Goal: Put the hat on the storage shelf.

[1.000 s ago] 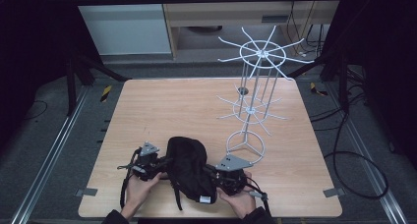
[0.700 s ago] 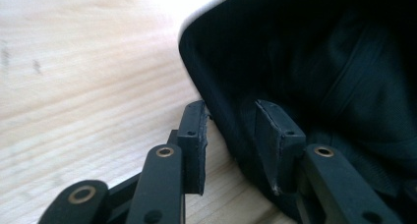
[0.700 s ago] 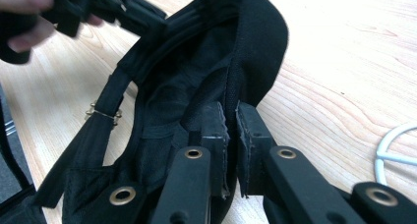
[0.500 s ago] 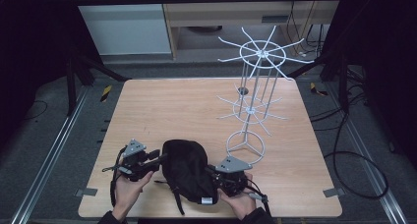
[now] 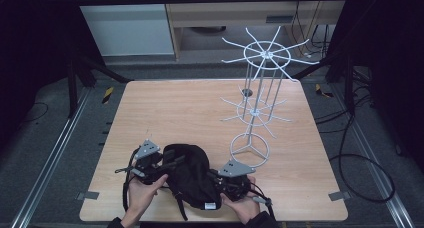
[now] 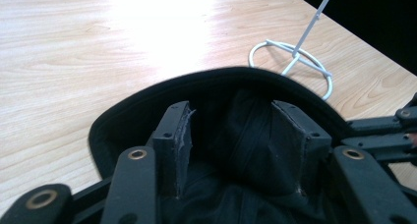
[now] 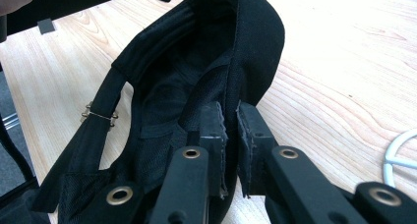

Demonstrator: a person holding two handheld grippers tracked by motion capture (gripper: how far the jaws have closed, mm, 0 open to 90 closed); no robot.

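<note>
Since a second ago your left gripper (image 5: 172, 163) has pulled away from the black bag (image 5: 192, 175) toward the table's left edge, then come back in against it. Its jaws have just been opening; they now stand apart with bag fabric loose between them, pads not pressing. Your right gripper (image 7: 228, 126) sits at the bag's 3 o'clock side, jaws nearly together, clamped on the bag's rim. Bag lies at the 6 o'clock edge of the wooden table (image 5: 170, 108), strap (image 7: 98, 121) trailing toward you. White wire rack (image 5: 257, 108) stands at 1 o'clock from the bag, its ring base just beside your right gripper.
</note>
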